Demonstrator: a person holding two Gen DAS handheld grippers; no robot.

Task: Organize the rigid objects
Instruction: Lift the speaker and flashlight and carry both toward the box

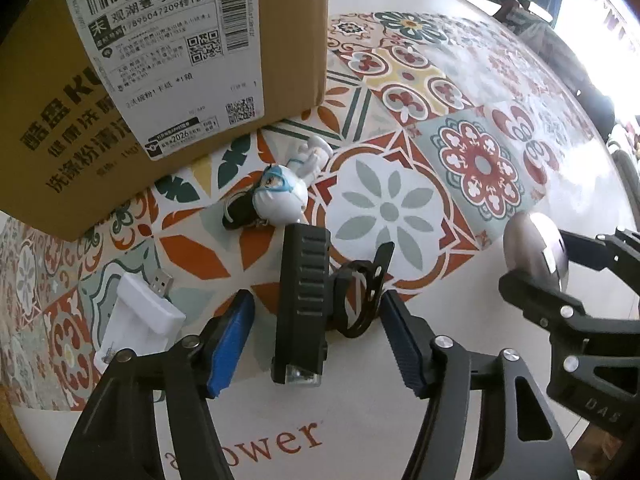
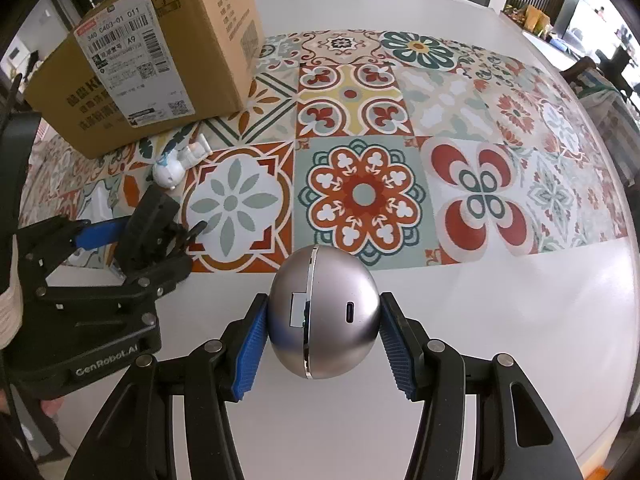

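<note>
Bike light (image 1: 302, 304) between parted left tongs (image 1: 316, 344)

Brushed silver metal sphere (image 2: 324, 316), satin sheen; matt ribbed black plastic bike light (image 1: 302, 304); glossy white plastic figurine (image 1: 280, 192); matt brown cardboard box (image 2: 156, 56) at 11 o'clock.

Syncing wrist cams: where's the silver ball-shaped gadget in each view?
Left wrist: silver ball-shaped gadget at the right edge, mid-height, between the right tongs.
Right wrist: bottom centre, between the blue pads, USB-C port facing the camera.
Shared landmark: cardboard box, upper left in both, with the white figurine lying just in front of it.
</note>
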